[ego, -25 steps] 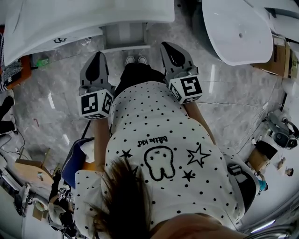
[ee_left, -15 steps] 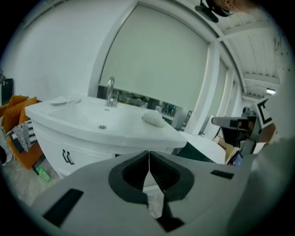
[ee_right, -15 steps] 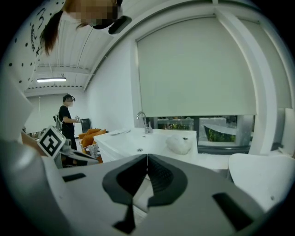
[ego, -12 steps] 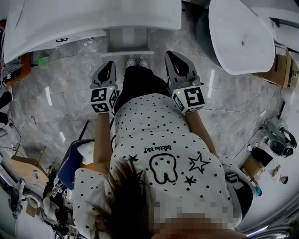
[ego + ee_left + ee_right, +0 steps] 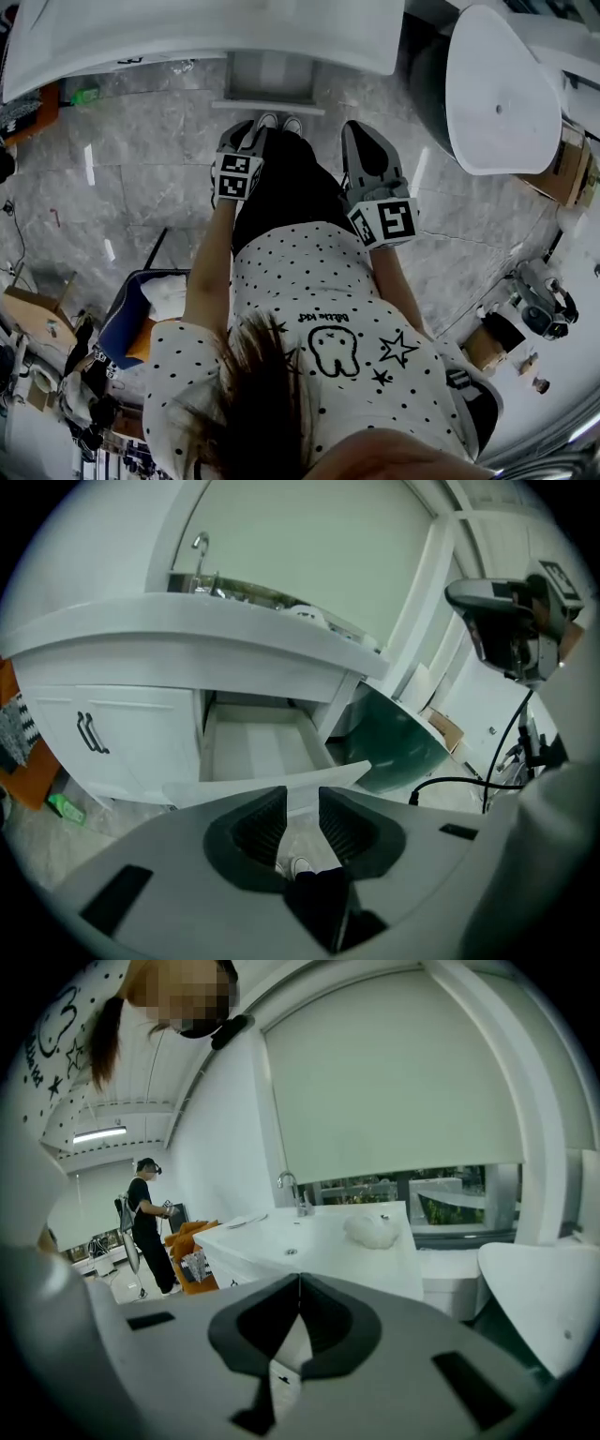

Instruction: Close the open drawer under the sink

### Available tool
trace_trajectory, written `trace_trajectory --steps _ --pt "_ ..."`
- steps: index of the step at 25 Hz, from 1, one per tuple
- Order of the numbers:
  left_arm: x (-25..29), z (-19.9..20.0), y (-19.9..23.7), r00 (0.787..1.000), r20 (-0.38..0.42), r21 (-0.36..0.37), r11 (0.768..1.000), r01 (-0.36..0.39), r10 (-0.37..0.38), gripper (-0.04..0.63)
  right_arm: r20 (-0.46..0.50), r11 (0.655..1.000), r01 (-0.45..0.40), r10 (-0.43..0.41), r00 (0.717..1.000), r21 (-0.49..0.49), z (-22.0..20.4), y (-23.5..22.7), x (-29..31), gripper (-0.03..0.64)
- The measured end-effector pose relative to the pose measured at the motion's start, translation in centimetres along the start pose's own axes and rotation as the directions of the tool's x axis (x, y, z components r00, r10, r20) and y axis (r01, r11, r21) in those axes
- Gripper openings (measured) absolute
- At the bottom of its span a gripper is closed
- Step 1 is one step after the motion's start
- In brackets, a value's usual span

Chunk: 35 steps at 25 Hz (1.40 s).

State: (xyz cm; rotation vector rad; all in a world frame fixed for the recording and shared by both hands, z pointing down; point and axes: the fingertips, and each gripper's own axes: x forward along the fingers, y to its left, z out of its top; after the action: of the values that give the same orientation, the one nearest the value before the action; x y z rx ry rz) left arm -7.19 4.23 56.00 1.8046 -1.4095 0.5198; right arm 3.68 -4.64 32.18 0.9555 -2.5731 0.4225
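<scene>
White drawer [image 5: 259, 749] beyond opening left gripper [image 5: 302, 803]

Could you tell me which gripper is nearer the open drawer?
Left. The left gripper is low, just before the drawer front, fingers opening, empty; the right gripper is higher, off to the side.

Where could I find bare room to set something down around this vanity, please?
The open drawer looks empty inside. The marble floor is bare between the vanity and the blue bin, and again between the person and the bathtub. It is crowded at the head view's lower left, with boxes and gear, and by the cardboard boxes past the tub.
</scene>
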Motion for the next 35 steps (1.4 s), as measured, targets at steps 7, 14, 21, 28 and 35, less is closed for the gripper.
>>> trace_trajectory --steps 7,14,21,28,35 --pt "6.5 -3.8 1.4 0.997 -0.052 -0.040 0.998 -0.057 0.055 0.121 -0.012 0.999 0.028 -0.028 1.000 0.041 -2.2 0.2 -0.4 0.014" --pt "10.4 -5.1 2.1 0.993 -0.070 -0.006 0.995 -0.100 0.100 0.160 -0.041 0.995 0.054 -0.051 0.998 0.081 -5.4 -0.4 0.1 0.014" --pt "12.1 -4.9 3.7 0.983 -0.015 -0.075 0.981 -0.182 0.181 0.161 -0.059 0.996 0.080 -0.077 0.995 0.050 -8.1 -1.6 1.8 0.014" --pt "14.6 -7.3 4.5 0.984 -0.010 -0.061 0.982 -0.178 0.178 0.163 -0.078 0.990 0.112 -0.106 0.991 0.083 -12.0 -2.2 3.9 0.014" --pt "14.6 -6.4 4.8 0.981 0.003 -0.050 0.980 -0.195 0.195 0.137 -0.104 0.984 0.124 -0.111 0.988 0.126 -13.3 -1.3 4.0 0.014"
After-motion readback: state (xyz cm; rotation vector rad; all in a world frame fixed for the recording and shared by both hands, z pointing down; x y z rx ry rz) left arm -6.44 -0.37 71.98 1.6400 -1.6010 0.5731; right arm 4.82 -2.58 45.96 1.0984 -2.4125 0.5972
